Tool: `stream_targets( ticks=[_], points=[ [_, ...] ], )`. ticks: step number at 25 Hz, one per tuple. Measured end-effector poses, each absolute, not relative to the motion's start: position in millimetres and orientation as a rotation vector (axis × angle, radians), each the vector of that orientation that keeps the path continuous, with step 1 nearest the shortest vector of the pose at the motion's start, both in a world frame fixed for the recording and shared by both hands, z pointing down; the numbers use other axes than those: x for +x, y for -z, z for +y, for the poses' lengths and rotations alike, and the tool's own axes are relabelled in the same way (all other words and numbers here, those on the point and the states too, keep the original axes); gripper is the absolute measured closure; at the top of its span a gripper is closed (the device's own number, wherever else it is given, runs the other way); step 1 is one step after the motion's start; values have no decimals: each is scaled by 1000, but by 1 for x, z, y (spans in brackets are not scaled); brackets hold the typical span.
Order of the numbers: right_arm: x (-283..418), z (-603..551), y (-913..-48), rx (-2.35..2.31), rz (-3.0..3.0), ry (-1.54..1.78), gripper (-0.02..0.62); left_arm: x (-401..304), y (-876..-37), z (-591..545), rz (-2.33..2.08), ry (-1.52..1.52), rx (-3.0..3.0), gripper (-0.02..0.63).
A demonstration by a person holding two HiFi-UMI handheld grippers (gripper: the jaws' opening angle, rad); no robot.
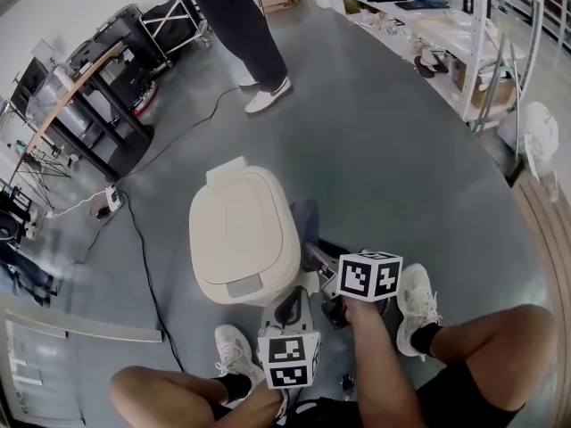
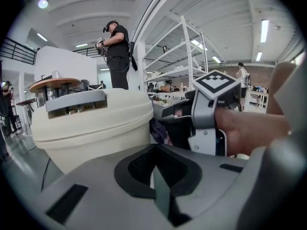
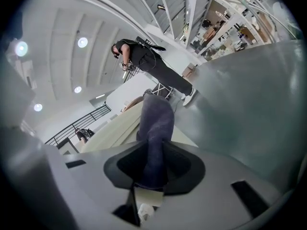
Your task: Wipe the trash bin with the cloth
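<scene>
The cream trash bin (image 1: 241,234) stands on the grey floor with its lid down; it fills the left of the left gripper view (image 2: 91,123). A dark blue cloth (image 1: 306,219) hangs against the bin's right side. My right gripper (image 1: 314,255) is shut on that cloth (image 3: 156,133), and the cloth lies along the bin's wall (image 3: 115,128). My left gripper (image 1: 290,308) sits low in front of the bin, shut with nothing in it (image 2: 158,169). The left gripper view also shows the right gripper (image 2: 211,114) and the cloth (image 2: 157,128) beside the bin.
A person (image 1: 250,34) stands beyond the bin. A black cable (image 1: 143,257) runs along the floor left of the bin to a power strip (image 1: 111,199). Tables (image 1: 89,87) stand far left and shelves (image 1: 464,43) far right. My shoes (image 1: 415,306) flank the grippers.
</scene>
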State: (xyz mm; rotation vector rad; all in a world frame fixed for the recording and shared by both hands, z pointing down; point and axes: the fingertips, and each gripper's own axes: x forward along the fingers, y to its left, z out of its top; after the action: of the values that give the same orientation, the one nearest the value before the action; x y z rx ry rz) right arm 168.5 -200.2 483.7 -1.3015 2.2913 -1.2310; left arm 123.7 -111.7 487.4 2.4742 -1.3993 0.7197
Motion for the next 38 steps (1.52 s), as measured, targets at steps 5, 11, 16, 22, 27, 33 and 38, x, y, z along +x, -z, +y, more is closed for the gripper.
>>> stream_targets(
  ticks=[5, 11, 16, 22, 27, 33, 38],
  points=[
    [169, -206, -505, -1347, 2326, 1249, 497, 125, -502, -110, -1348, -743, 2478, 607],
    [167, -208, -533, -1386, 2344, 1294, 497, 126, -523, -107, -1306, -780, 2472, 607],
    [167, -211, -557, -1472, 2378, 1305, 497, 136, -537, -103, -1236, -782, 2486, 607],
    [165, -213, -585, -1482, 2368, 1373, 497, 130, -562, -103, -1227, -833, 2441, 607],
    [164, -214, -610, -1493, 2366, 1428, 497, 128, -582, -104, -1232, -893, 2409, 607],
    [164, -222, -646, -1536, 2376, 1433, 497, 135, -604, -100, -1160, -947, 2407, 607],
    [163, -217, -678, -1559, 2339, 1504, 497, 138, -617, -101, -1137, -966, 2389, 607]
  ],
)
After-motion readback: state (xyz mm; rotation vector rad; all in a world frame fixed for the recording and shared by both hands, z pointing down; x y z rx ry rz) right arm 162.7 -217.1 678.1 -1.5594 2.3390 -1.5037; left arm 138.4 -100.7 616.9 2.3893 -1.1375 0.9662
